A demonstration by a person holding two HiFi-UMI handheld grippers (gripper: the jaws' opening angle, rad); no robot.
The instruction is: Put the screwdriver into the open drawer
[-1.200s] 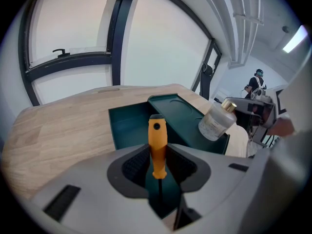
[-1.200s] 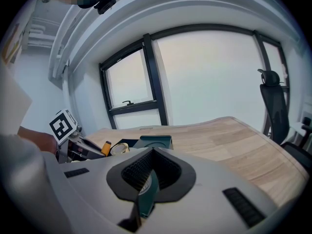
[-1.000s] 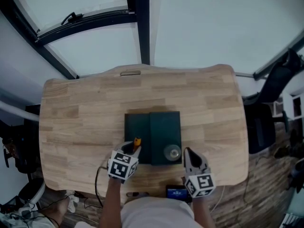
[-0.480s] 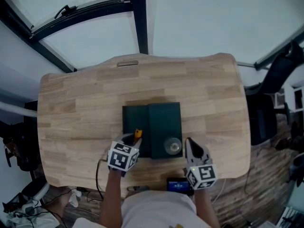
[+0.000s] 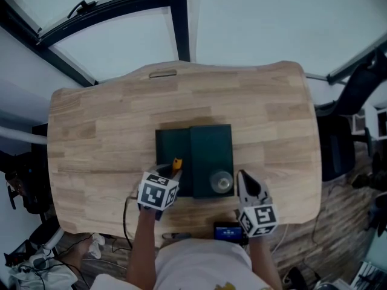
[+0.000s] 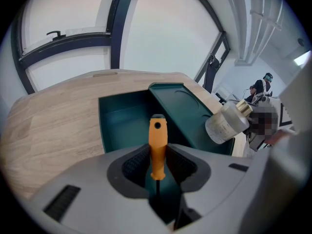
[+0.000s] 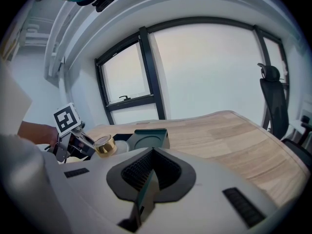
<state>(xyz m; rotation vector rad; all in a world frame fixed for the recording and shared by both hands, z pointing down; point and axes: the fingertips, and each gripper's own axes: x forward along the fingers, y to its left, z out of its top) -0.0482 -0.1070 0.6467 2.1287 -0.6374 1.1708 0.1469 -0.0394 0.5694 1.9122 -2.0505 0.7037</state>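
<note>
Left gripper [image 6: 157,156] is clamping the screwdriver [image 6: 158,143] by its smooth orange handle, with ribbed black pads pressing on both sides. The rounded butt, pierced by a small hole, is pointing forward and the thin dark shaft is running back between the jaws. In the head view the screwdriver [image 5: 176,164] is hanging over the near part of the open drawer [image 5: 171,148], a dark green, straight-walled rectangular tray whose inside [image 6: 121,123] is showing bare. The drawer is sitting just to the left of a matching dark green box [image 5: 211,147] with a flat lid. A pale round bottle [image 5: 221,181] with a shiny gold cap is standing on that lid near its front corner, just right of the screwdriver. Right gripper [image 5: 243,183] is hovering beside the box's near right corner, its jaws [image 7: 150,175] pressing together on nothing. Everything is resting on a light wooden table [image 5: 103,125] with rounded corners, plank grain running across it, and wide bare wood lying beyond the box and to both sides. A dark office chair [image 5: 357,98] is standing off the right edge.
</note>
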